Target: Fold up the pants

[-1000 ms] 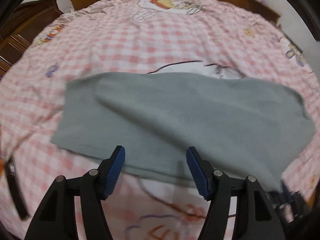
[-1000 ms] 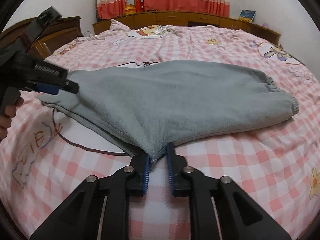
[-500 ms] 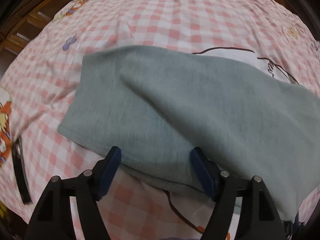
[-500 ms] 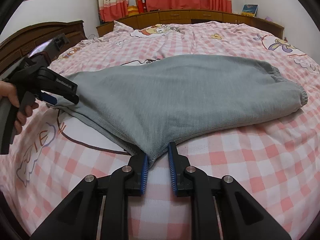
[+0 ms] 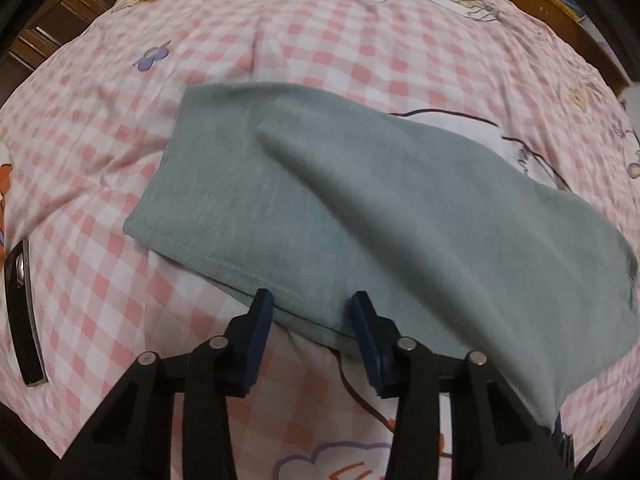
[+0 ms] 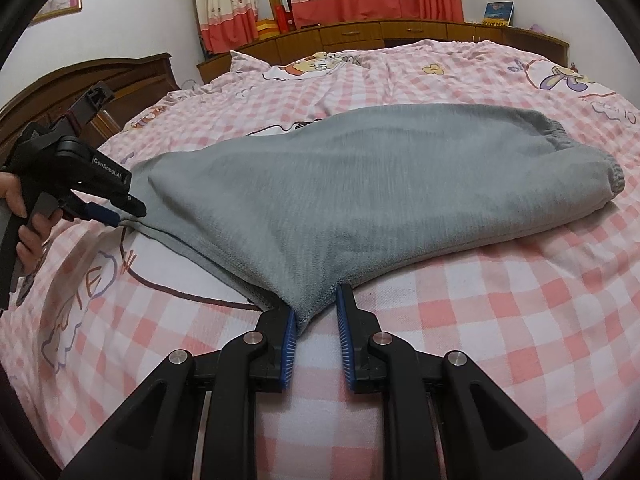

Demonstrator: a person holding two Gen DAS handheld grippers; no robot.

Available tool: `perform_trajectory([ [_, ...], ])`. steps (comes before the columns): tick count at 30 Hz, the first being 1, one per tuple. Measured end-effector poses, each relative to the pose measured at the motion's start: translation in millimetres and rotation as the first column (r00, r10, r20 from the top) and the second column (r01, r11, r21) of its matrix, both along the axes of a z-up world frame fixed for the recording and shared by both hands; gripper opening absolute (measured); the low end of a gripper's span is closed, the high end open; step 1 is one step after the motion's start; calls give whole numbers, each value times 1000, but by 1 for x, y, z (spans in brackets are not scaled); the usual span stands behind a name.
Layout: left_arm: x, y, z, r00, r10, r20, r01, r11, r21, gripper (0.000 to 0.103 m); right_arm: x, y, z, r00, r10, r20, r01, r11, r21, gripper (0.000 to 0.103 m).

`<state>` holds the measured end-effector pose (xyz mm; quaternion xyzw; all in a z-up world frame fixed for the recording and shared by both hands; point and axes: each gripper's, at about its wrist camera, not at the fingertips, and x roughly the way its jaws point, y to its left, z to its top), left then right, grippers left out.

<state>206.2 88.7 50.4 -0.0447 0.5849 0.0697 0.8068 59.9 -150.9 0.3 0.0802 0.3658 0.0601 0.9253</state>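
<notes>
I see open pink checked bedspread (image 6: pixel 500 320) on my near right, free for passing. The grey pants (image 6: pixel 360 200) lie across the middle. A dark flat object (image 5: pixel 24 316) lies on the bed's left edge.

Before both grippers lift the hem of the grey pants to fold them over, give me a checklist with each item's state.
1. Right gripper on the hem corner of the grey pants: cannot tell; the corner lies between the blue pads, which show a gap.
2. Left gripper on the hem: not ok; its jaws are closing, the edge is between them, the pads not yet pressing.
3. Waistband lying flat at the far end: ok.
4. Pants smooth: not ok; a raised ridge runs across the cloth.
5. Black strap clear of the pants: ok.
</notes>
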Motion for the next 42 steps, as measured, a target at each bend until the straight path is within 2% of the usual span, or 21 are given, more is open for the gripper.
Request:
perform_trajectory([
  [3, 5, 0, 3, 1000, 0, -11, -1, 999, -49, 42, 0, -1, -1, 1000, 1, 1, -1, 1000, 7, 20],
  [11, 5, 21, 3, 999, 53, -8, -54, 992, -112, 42, 0, -1, -1, 1000, 0, 4, -1, 1000, 4, 20],
  [20, 2, 27, -4, 995, 100, 12, -97, 983, -158, 45, 1, -1, -2, 1000, 1, 9, -1, 1000, 0, 20],
  [23, -2, 26, -6, 994, 103, 22, -98, 984, -149, 46, 1, -1, -2, 1000, 1, 8, -1, 1000, -1, 20],
  [24, -5, 27, -6, 994, 101, 27, -97, 986, -133, 38, 0, -1, -2, 1000, 1, 8, -1, 1000, -1, 20],
  [25, -4, 25, -6, 995, 96, 39, -92, 990, -103, 19, 1, -1, -2, 1000, 1, 8, -1, 1000, -1, 20],
  [27, -3, 21, -6, 996, 65, 57, -61, 995, -80, 12, 0, -1, -2, 1000, 2, 10, -2, 1000, 1, 20],
  [31, -4, 17, 5, 996, 37, 87, -33, 998, -55, 8, 0, -3, 1, 1000, 3, 17, -4, 1000, 11, 20],
  [35, -14, 23, 15, 995, 8, 103, -5, 999, -34, 6, -2, -4, 8, 1000, 17, 25, -18, 1000, 14, 21],
  [39, -17, 34, -2, 998, 22, 64, -16, 996, -93, 7, -7, 2, 10, 999, 51, 18, -50, 998, -28, 21],
  [41, -20, 34, -6, 998, 9, 67, -4, 996, -86, 12, -10, 5, 13, 997, 71, 9, -71, 996, -45, 21],
  [42, -20, 35, -5, 997, 3, 75, 3, 997, -77, 20, -11, 6, 16, 996, 84, 5, -84, 995, -54, 21],
])
